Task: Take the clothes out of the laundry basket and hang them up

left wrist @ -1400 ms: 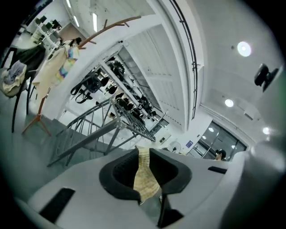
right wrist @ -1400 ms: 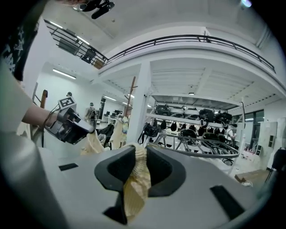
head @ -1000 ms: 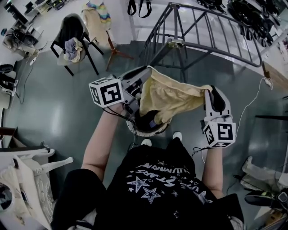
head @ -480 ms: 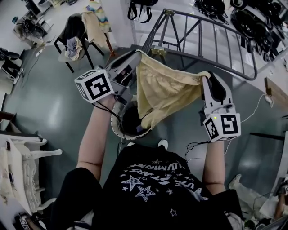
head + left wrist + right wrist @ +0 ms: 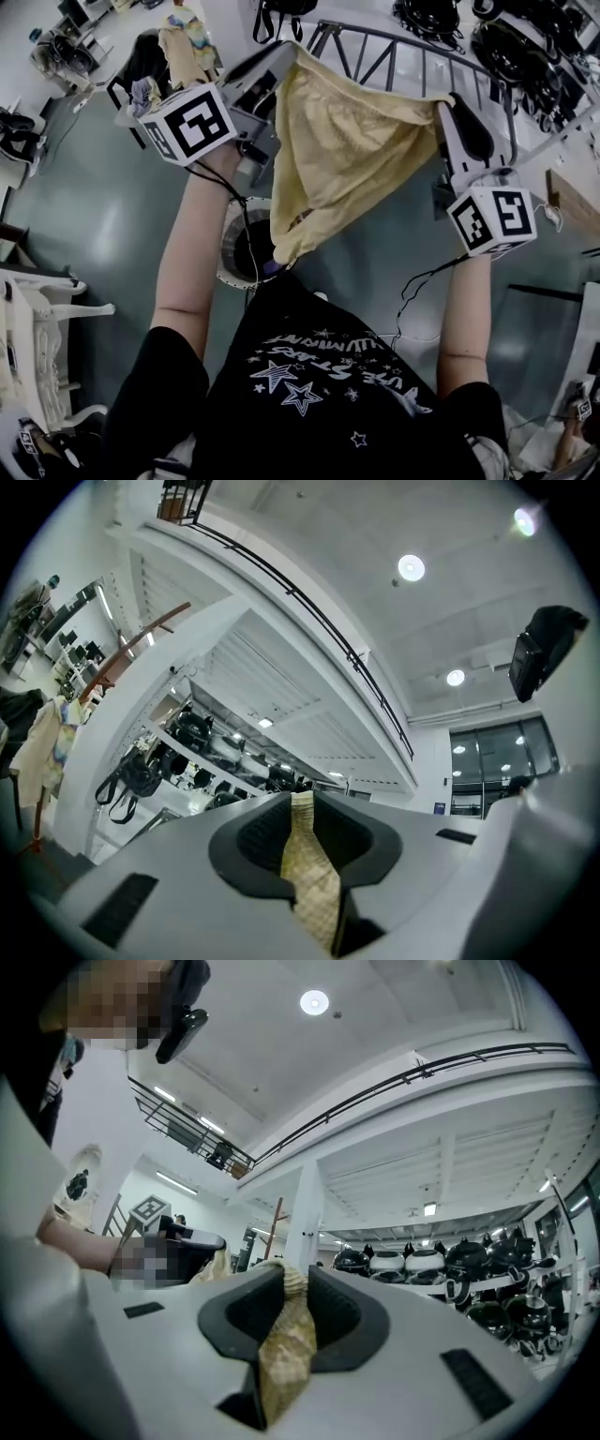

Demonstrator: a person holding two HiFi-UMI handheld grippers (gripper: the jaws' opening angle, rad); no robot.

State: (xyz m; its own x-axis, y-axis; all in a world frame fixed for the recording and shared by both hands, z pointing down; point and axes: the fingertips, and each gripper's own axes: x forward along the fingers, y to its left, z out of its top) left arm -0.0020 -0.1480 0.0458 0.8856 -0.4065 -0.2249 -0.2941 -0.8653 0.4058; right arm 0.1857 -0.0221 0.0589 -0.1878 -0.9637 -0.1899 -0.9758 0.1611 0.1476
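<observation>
A pale yellow garment [image 5: 342,159] hangs spread between both grippers, high in the head view. My left gripper [image 5: 292,49] is shut on its left top corner; the cloth [image 5: 309,874] shows pinched between the jaws in the left gripper view. My right gripper [image 5: 444,101] is shut on the right top corner, and the yellow fabric [image 5: 286,1344] bunches between its jaws. The garment's lower tip dangles over the round laundry basket [image 5: 232,255] on the floor, with dark clothes inside. The grey metal drying rack [image 5: 412,52] stands just behind the garment.
A black chair [image 5: 141,70] with clothes draped on it stands at the upper left. A white chair [image 5: 37,319] sits at the left edge. Cables [image 5: 412,281] trail across the floor on the right. Shelves of dark helmets [image 5: 450,1265] line the far wall.
Both grippers have risen and moved toward the drying rack, lifting the yellow garment up out of the basket. The garment now hangs stretched wider between them.
</observation>
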